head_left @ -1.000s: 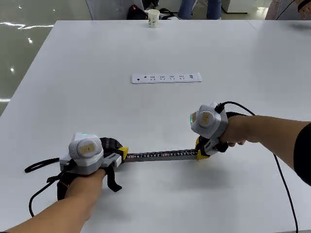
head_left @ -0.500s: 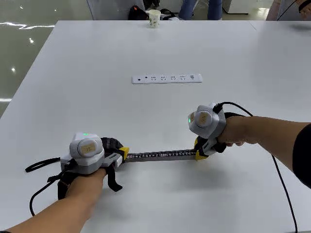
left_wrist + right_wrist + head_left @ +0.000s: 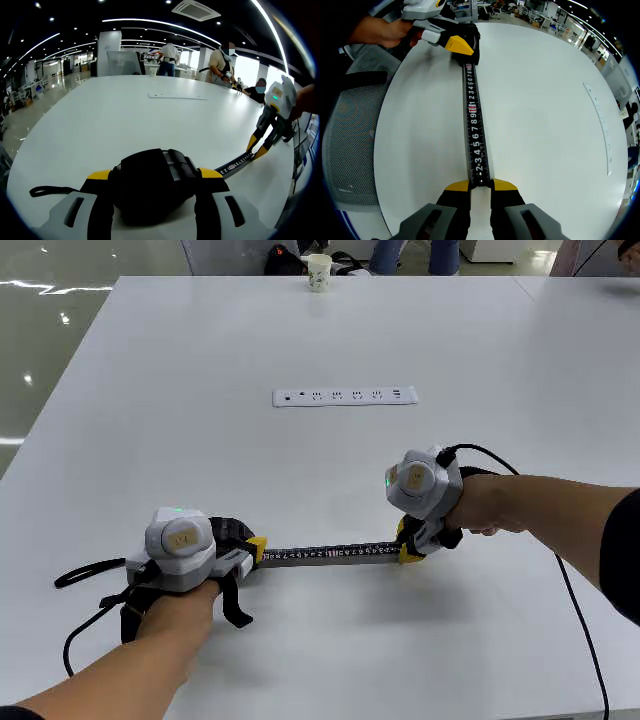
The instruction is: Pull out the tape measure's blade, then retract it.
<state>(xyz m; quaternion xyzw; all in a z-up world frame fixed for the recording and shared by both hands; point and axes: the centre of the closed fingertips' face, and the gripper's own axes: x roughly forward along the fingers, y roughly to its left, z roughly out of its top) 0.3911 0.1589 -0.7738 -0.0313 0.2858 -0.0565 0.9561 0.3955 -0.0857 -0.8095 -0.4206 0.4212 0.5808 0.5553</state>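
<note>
Now | left gripper (image 3: 247, 551) clamps tape measure (image 3: 150, 182) | right gripper (image 3: 480, 186) pinches blade (image 3: 473, 115)

Left tool (image 3: 245, 552) low, jaws squeezed in. Right tool (image 3: 410, 552) tipped down, jaws pinched together. Left arm (image 3: 110, 685), right arm (image 3: 570, 520) reach forward.

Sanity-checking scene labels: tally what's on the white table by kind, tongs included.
tape measure: 1
power strip: 1
paper cup: 1
tongs: 2 (left tongs, right tongs)
Total: 5
</note>
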